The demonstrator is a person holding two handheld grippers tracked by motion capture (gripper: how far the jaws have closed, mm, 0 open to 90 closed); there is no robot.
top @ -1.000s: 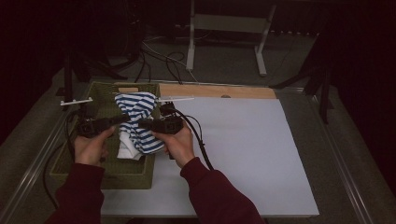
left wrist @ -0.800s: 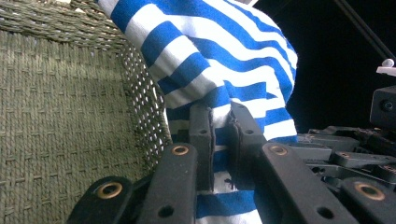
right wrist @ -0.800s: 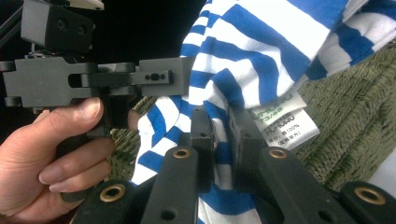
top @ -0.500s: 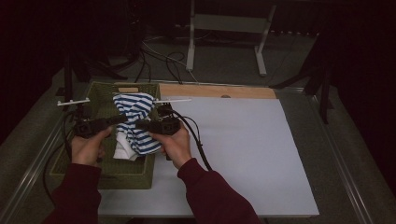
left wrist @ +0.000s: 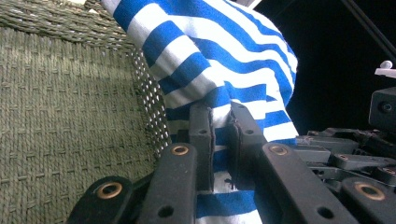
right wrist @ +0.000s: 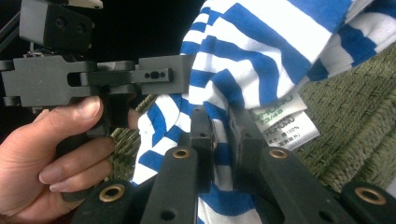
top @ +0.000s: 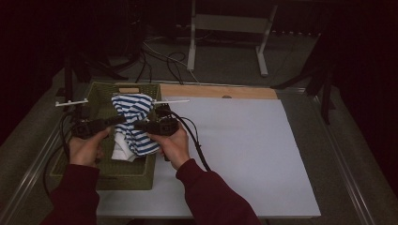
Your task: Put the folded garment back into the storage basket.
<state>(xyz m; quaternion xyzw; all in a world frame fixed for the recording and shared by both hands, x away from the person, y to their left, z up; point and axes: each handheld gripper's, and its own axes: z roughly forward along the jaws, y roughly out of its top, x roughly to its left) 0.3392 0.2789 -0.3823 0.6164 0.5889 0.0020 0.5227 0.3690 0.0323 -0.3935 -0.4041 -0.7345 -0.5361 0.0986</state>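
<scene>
Here, one striped garment (top: 133,124) pinched by both tongs, left (top: 121,120) and right (top: 136,124), over one woven basket (top: 124,173).

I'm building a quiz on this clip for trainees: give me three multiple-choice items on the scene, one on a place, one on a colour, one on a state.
1. Where is the striped cloth?
A. Flat on the white sheet
B. Over the basket
C. On the floor

2. What colours are its stripes?
A. Red and black
B. Green and yellow
C. Blue and white

3. How do the left tongs stand?
A. Shut on the cloth
B. Wide open
C. Shut on the basket's rim

Answers:
1 B, the high view shows it hanging above the green basket at the table's left.
2 C, both gripper views show blue and white bands.
3 A, the left gripper view shows the cloth pinched between the jaws; the right tongs pinch it likewise.
</scene>
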